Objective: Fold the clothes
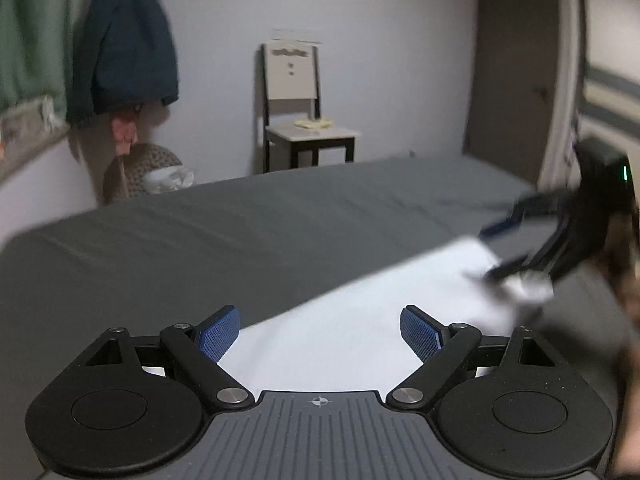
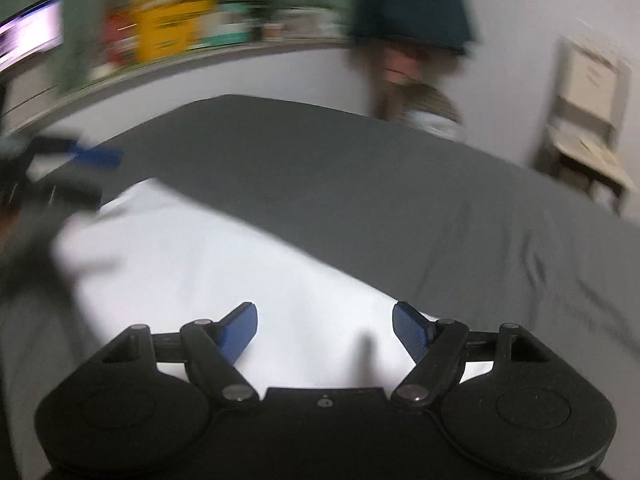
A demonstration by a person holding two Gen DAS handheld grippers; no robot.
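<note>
**Left gripper** [image 1: 320, 334]: blue pads spread wide, nothing between them; white cloth shows in the gap.

**Right gripper** [image 2: 325, 330]: pads likewise spread and empty in its own view. In the left view it enters at 3 o'clock, its fingers apart at the cloth's far corner; motion blur hides whether one touches the fabric.

**White garment** [image 1: 360, 312]: lies flat and smooth on the grey bed sheet [image 1: 200, 232]. In the left view it is a long pale strip, with its long axis running from 6 toward 2 o'clock and its far end pointing toward the right gripper. In the right view it runs from 5 toward 10 o'clock. No sleeve or collar can be made out.

**Step, as judged**: both tools open over a flat cloth fits either the release after a fold or the reach for an edge.

**Surroundings**: chair [image 1: 298, 108] at 12 o'clock, dark jacket [image 1: 124, 48] hanging at 10 o'clock.
</note>
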